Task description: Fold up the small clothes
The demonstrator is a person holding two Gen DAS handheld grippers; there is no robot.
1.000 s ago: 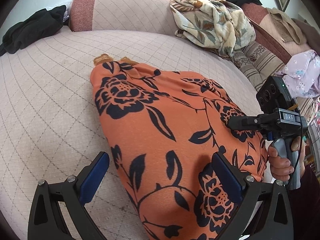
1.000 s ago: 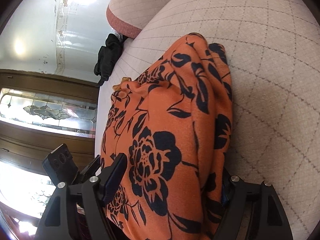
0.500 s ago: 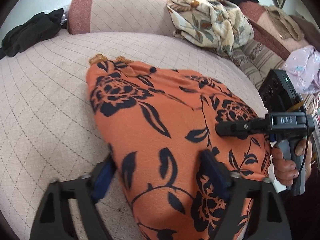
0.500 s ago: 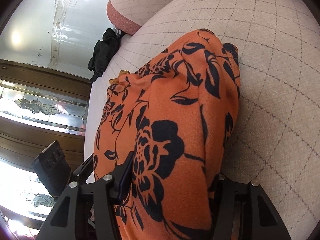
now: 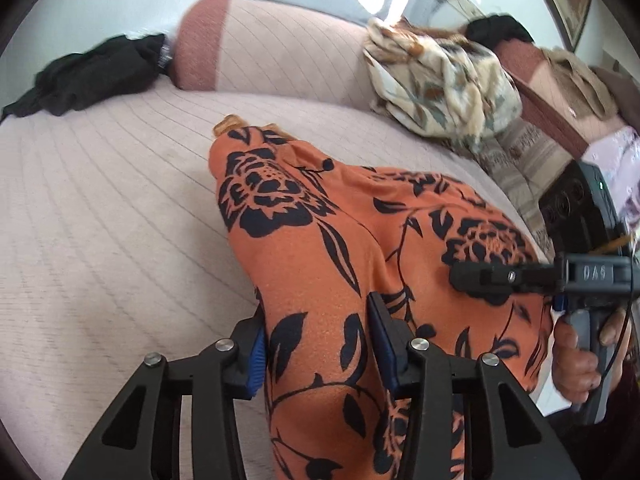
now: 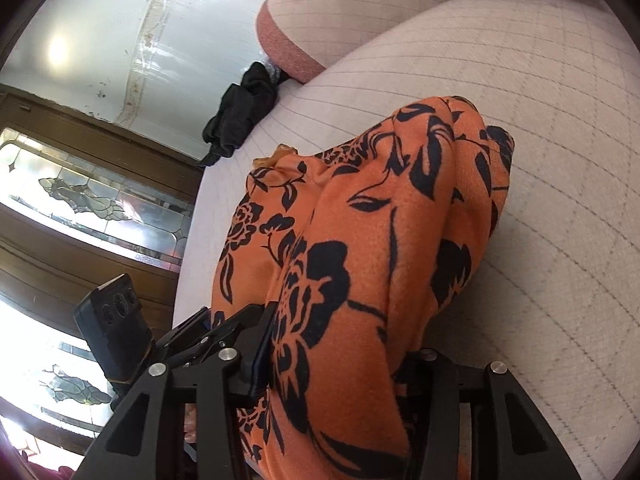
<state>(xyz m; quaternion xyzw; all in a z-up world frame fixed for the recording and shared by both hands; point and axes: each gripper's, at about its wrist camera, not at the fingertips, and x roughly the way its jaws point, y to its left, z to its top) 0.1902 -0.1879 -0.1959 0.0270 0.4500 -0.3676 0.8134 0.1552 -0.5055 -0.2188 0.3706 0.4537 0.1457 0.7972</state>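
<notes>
An orange garment with black flowers lies on the pale quilted sofa seat. My left gripper is shut on the garment's near edge, with cloth bunched between its blue pads. My right gripper is shut on the other near corner of the garment; it also shows in the left wrist view, at the right. The near edge is raised off the seat; the far end with the orange straps rests on the seat.
A black garment lies at the seat's far left, also in the right wrist view. A floral cream blanket is piled on the backrest. More clothes lie at the right. A stained-glass door stands behind.
Both grippers have closed from open onto the garment's near edge and lifted it. The cloth has bunched between the fingers and its near end has risen off the seat.
</notes>
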